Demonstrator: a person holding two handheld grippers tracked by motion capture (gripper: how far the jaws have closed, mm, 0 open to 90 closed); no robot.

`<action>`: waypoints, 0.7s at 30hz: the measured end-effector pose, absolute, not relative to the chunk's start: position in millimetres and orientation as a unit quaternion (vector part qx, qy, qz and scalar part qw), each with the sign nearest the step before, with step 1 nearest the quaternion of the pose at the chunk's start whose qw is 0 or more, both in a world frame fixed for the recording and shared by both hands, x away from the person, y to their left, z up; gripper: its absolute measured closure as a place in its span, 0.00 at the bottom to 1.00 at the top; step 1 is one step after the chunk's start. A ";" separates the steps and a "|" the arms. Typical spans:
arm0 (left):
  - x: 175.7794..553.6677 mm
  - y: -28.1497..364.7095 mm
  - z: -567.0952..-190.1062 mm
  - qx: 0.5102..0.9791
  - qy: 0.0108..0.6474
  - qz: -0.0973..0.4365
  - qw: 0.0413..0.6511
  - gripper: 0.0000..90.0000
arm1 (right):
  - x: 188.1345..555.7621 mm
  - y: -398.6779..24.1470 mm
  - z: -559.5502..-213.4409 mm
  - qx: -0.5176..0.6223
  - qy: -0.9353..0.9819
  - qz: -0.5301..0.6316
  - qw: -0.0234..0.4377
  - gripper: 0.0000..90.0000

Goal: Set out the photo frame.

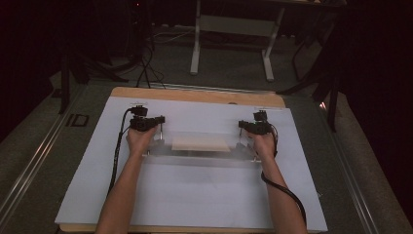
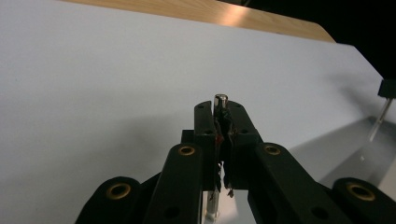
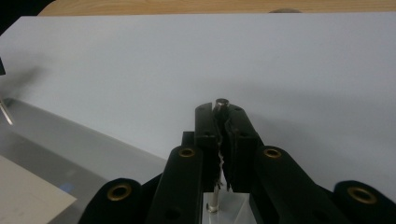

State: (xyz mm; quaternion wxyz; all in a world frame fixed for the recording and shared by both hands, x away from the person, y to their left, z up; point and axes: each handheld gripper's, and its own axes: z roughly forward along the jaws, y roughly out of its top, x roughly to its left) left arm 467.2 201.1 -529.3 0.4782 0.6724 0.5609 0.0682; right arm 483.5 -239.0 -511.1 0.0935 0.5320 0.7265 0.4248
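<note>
**Clear tray held by two end pins, both tools clamped**

Left tool [image 1: 157, 127] is closed on the left pin [image 2: 220, 99]; the pin tip is seen just past the jaw ends in the left gripper view. Right tool [image 1: 242, 129] is closed on the right pin [image 3: 222, 101] the same way. Each pin stands upright at one end of a clear tray [image 1: 195, 159], which sits mid-table [image 1: 87, 195] on the white sheet [image 1: 195, 195], between the two hands. A pale card [image 1: 200, 143] lies in or on the tray; which of the two cannot be told. Whether the tray is resting or just lifted cannot be told either.

Risks, as judged:
- Pins are thin, smooth and gripped near the tip only. Slip is likely if load rises or the grip is relaxed.
- If the hands are raised unevenly, the tray would tilt and the card could slide off.
- If the hands are pulled apart or pushed together, the pins could be bent or the tray flexed.
</note>
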 end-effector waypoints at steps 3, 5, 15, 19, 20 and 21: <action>469.3 199.2 -528.6 0.672 0.568 0.070 0.470 0.95 | 483.1 -237.5 -511.1 0.530 0.729 0.419 0.106 0.92; 471.2 197.7 -527.5 0.671 0.576 0.069 0.462 0.95 | 481.3 -238.0 -510.2 0.527 0.732 0.413 0.120 0.84; 474.4 197.5 -528.5 0.666 0.583 0.062 0.461 0.95 | 454.5 -261.0 -494.6 0.476 0.741 0.446 0.158 0.68; 475.1 197.5 -528.7 0.666 0.583 0.061 0.461 0.95 | 439.2 -264.2 -496.2 0.456 0.747 0.454 0.169 0.68; 475.3 197.5 -528.7 0.666 0.583 0.061 0.461 0.95 | 435.2 -264.2 -497.2 0.449 0.751 0.452 0.174 0.68; 475.3 197.4 -528.5 0.668 0.582 0.061 0.460 0.95 | 431.7 -264.2 -498.2 0.445 0.752 0.453 0.177 0.69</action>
